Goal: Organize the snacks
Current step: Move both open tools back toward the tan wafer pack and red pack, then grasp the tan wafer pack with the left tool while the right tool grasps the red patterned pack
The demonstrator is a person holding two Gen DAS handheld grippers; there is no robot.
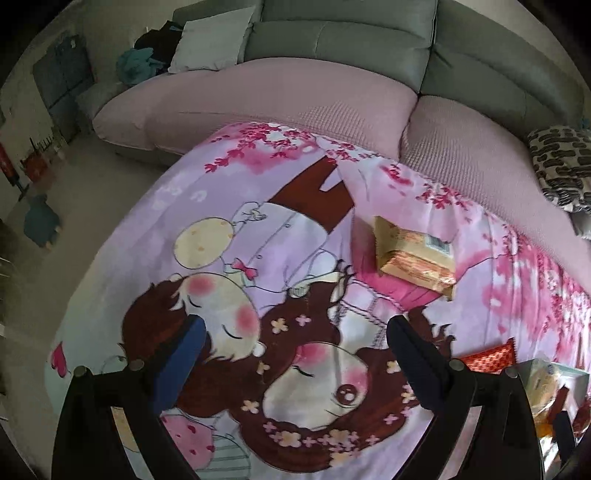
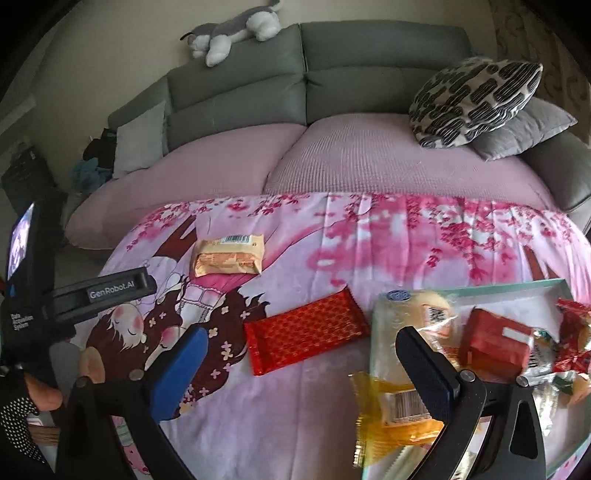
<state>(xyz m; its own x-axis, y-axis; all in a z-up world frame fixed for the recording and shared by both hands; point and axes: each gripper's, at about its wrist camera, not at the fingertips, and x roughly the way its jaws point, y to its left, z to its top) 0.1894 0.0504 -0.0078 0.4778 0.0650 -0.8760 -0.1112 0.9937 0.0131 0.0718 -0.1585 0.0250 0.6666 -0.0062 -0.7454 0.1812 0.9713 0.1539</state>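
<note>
A gold-orange snack pack (image 1: 415, 256) lies on the pink cartoon cloth (image 1: 221, 206), ahead and right of my left gripper (image 1: 295, 339), which is open and empty. It also shows in the right wrist view (image 2: 227, 254). A red patterned pack (image 2: 306, 330) lies flat just ahead of my open, empty right gripper (image 2: 303, 350); its corner shows in the left wrist view (image 1: 487, 358). A pale green tray (image 2: 517, 290) at right holds a yellow bread pack (image 2: 399, 332), a red box (image 2: 495, 339) and red wrappers (image 2: 572, 332). An orange-yellow pack (image 2: 395, 410) lies by my right fingers.
A grey sofa (image 2: 332, 85) with pink seat covers runs behind the cloth. A patterned cushion (image 2: 476, 99) and a grey cushion (image 2: 524, 129) sit at right, a plush dog (image 2: 232, 29) on the backrest. The left gripper's body (image 2: 74, 295) is at the left.
</note>
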